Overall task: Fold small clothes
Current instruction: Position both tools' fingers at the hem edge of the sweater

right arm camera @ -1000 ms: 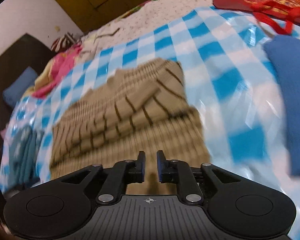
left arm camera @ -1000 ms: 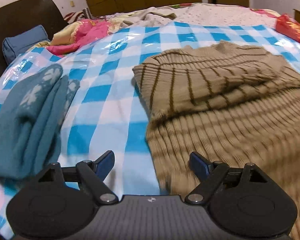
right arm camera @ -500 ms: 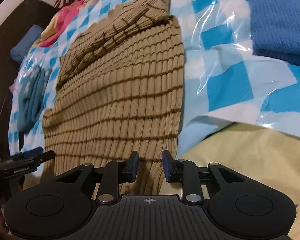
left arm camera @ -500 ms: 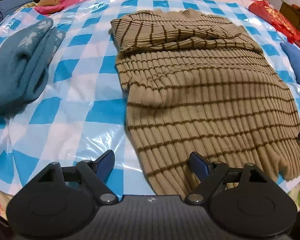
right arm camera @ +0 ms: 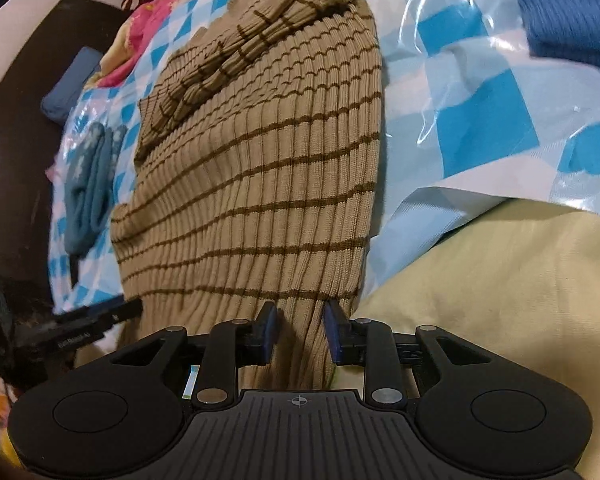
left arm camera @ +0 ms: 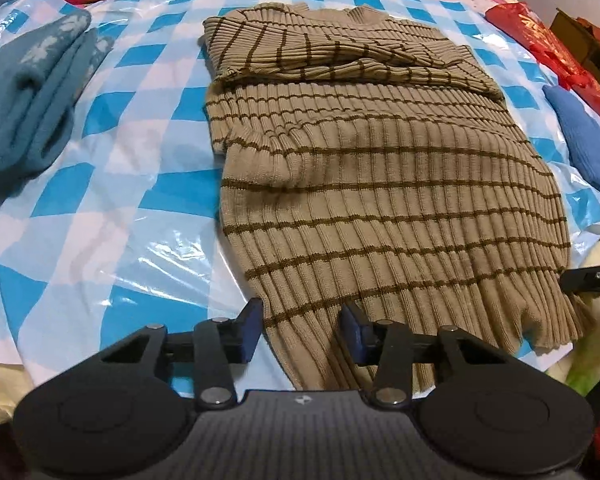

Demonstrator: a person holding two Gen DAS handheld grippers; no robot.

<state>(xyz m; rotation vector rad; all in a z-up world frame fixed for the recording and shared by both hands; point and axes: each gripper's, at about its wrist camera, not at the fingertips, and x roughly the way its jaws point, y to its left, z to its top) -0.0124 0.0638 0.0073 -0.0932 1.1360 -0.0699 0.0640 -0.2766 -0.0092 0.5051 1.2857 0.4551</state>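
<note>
Blue-and-white checked plastic sheet (left arm camera: 100, 184) covers the bed, folded teal knit (left arm camera: 28, 112) at far left, then my tan striped ribbed sweater (left arm camera: 380, 184) flat mid-sheet, sleeves folded across the chest, hem hanging off the near edge. Soft, stretchy, light, likely to sag, so I'd take both hem corners: left gripper (left arm camera: 300, 326) closing around one, right gripper (right arm camera: 300, 330) narrow astride the other, neither pinching yet. Left view alone shows the red bag (left arm camera: 548, 48); right view alone shows yellow bedding (right arm camera: 500, 280) under the sheet.
</note>
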